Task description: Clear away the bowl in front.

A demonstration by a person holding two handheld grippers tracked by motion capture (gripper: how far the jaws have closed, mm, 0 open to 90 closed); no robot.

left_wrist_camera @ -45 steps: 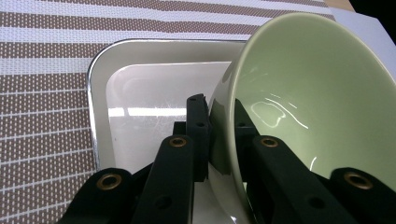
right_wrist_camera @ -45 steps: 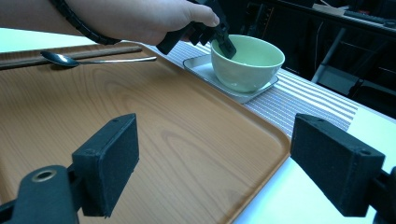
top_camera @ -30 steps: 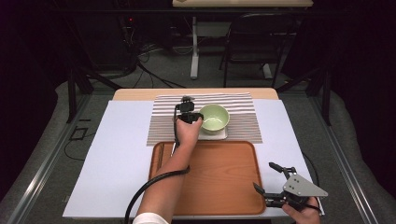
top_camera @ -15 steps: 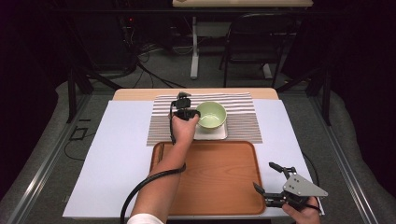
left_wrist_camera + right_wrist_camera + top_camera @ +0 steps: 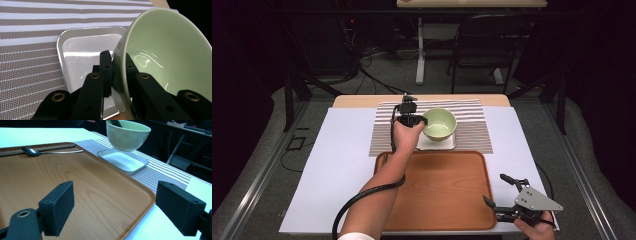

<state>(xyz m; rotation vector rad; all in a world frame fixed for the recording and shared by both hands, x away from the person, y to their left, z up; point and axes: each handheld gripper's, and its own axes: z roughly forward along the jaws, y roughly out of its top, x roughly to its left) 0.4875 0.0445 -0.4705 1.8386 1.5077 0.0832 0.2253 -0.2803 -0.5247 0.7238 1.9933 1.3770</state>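
- While pinched at its rim by the left gripper point(image 5: 113, 75), the glossy green bowl point(image 5: 439, 123) hangs tilted above a shallow white rectangular dish point(image 5: 123, 161) on the striped mat point(image 5: 472, 130)
- Left forearm stretches forward over the wooden tray point(image 5: 447, 190)
- Right gripper point(image 5: 115, 207) released, low over the tray's near corner

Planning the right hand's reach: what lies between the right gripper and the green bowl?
In the right gripper view, bare wooden tray, then the white dish under the bowl.

The table point(image 5: 347, 101) has a light wooden top, largely covered by a white sheet point(image 5: 337, 165). On the sheet lie a striped mat point(image 5: 472, 125) and a wooden tray point(image 5: 442, 190); their edges appear to touch.
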